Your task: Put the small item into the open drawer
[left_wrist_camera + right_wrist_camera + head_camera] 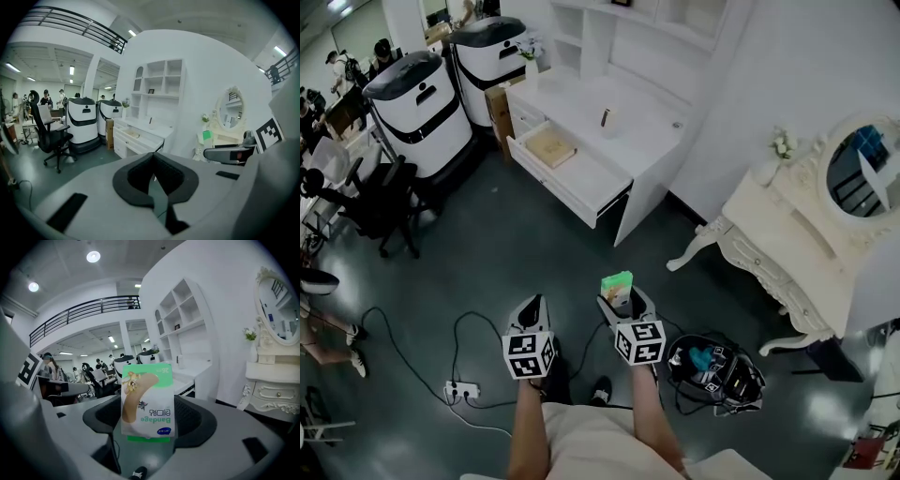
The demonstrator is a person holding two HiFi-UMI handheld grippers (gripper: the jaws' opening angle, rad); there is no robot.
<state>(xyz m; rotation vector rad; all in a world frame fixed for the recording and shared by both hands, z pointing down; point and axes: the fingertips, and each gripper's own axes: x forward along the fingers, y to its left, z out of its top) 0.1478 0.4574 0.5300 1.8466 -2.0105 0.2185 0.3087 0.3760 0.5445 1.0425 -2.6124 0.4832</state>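
Observation:
A green and white bandage box stands upright between the pads of my right gripper, which is shut on it above the dark floor. The right gripper view shows the box filling the gap of the right gripper. My left gripper hangs beside it, shut and empty; its dark pads meet in the left gripper view. The open drawer juts from the white cabinet well ahead, with a tan flat item inside. The drawer also shows far off in the left gripper view.
A white vanity table with an oval mirror stands at the right. A dark bag lies on the floor by my right side. A power strip with cables lies at the left. An office chair and two large white machines stand at the back left.

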